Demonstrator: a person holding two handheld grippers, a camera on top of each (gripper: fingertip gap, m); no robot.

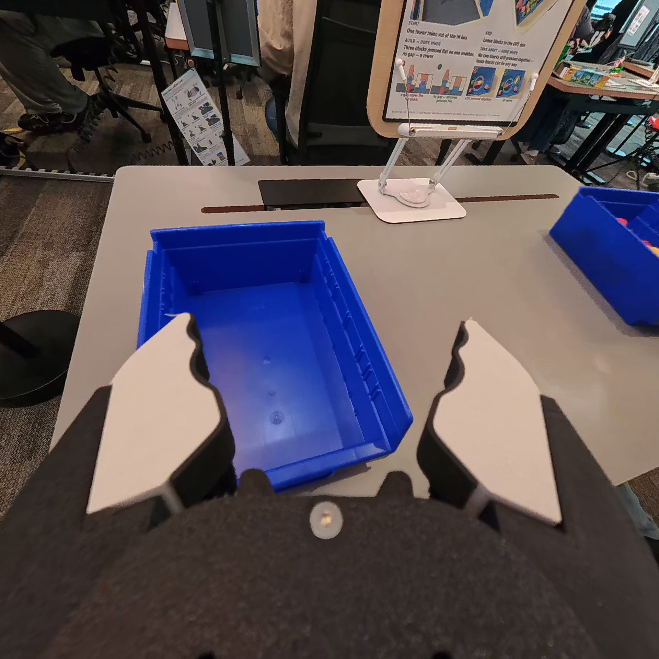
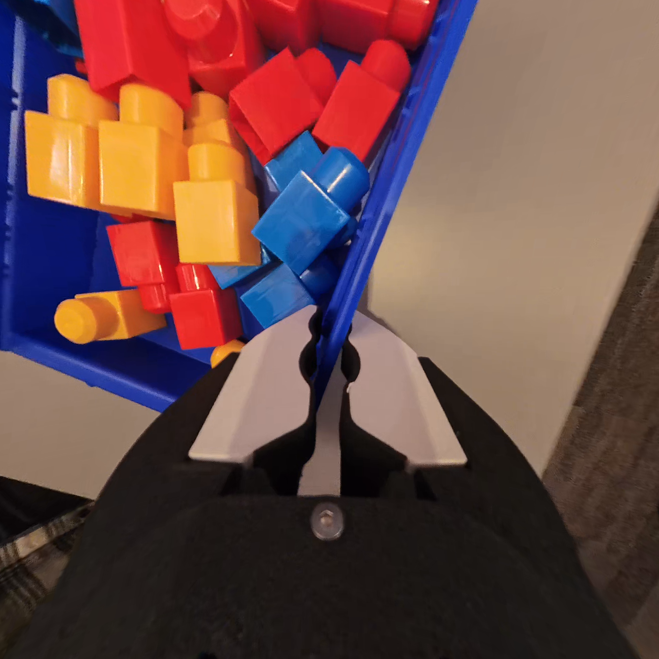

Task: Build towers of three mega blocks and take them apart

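Note:
In the left wrist view an empty blue bin (image 1: pixel 228 256) sits on the grey table (image 1: pixel 445 285). My left gripper (image 1: pixel 328 321) is open and empty, held over the bin's near end. In the right wrist view my right gripper (image 2: pixel 333 317) is shut on the side wall of a second blue bin (image 2: pixel 392 178), one finger inside, one outside. That bin holds several loose red (image 2: pixel 281 103), yellow (image 2: pixel 214 221) and blue mega blocks (image 2: pixel 303 217). The same bin shows at the right edge of the left wrist view (image 1: pixel 606 256).
An instruction board on a white stand (image 1: pixel 417 203) is at the back of the table, behind a dark slot (image 1: pixel 310 190). Chairs and people's legs are beyond the table. The table's right edge and carpet (image 2: pixel 613 356) lie close to the filled bin. The tips of one gripper are about 80 centimeters away from the tips of the other.

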